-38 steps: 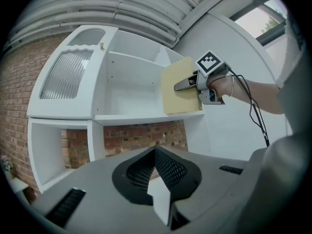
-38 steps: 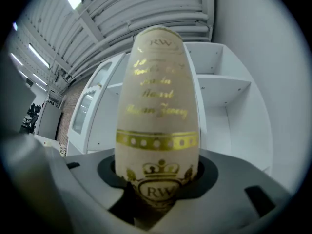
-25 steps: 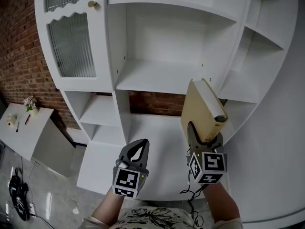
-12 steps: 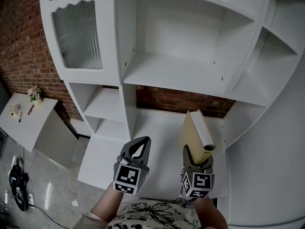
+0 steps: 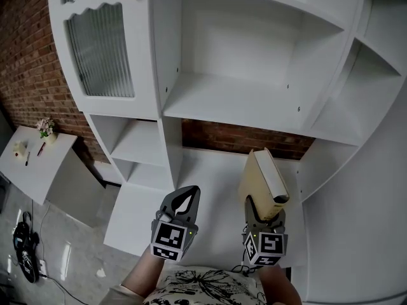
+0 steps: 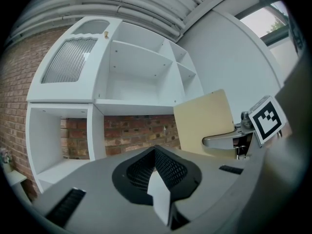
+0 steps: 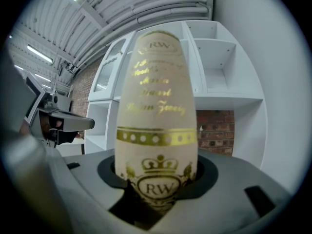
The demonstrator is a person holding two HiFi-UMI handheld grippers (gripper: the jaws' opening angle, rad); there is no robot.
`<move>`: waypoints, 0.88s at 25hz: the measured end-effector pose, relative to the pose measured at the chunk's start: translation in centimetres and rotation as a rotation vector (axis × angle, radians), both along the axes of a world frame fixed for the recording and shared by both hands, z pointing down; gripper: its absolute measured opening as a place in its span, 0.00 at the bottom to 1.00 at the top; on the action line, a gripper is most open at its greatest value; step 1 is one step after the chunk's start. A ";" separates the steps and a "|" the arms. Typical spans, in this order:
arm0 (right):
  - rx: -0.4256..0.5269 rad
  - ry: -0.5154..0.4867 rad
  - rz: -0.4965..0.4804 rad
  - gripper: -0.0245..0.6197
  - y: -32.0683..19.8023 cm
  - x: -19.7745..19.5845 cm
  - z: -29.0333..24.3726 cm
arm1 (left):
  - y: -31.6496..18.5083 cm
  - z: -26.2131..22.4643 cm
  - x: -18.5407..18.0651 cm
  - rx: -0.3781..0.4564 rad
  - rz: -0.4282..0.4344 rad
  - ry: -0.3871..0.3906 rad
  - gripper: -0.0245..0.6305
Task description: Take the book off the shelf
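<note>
One second back the book (image 5: 264, 178) stood high against the shelf (image 5: 235, 103), level with its middle board. Now it has come down and stands upright below that board, in front of the brick, clear of the shelf. The right tongs (image 5: 263, 207) clamp its lower end. The left tongs (image 5: 184, 201) are closed on nothing. The removal looks done.

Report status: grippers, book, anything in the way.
Right gripper shut on book, held upright. Left gripper shut, empty. Book off the shelf; no obstruction seen.
</note>
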State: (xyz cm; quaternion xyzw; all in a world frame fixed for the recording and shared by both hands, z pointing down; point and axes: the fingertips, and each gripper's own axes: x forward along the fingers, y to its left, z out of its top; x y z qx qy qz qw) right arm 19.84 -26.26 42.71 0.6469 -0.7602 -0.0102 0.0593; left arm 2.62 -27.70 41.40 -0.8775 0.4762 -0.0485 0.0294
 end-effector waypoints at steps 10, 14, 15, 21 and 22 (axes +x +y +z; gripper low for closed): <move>-0.003 -0.004 -0.006 0.40 -0.4 0.0 0.0 | -0.3 0.5 0.9 -0.006 0.015 0.000 0.04; 0.000 -0.011 -0.007 0.40 -0.4 0.1 -0.1 | -0.4 0.6 1.2 -0.008 0.023 -0.003 0.04; 0.000 -0.012 -0.007 0.40 -0.4 0.2 -0.1 | -0.5 0.6 1.3 -0.008 0.024 -0.004 0.04; -0.004 -0.016 -0.007 0.40 -0.6 0.3 0.0 | -0.9 0.8 1.5 -0.014 0.027 -0.003 0.04; -0.004 -0.018 -0.006 0.40 -0.7 0.4 0.0 | -0.9 0.8 1.5 -0.015 0.027 -0.003 0.04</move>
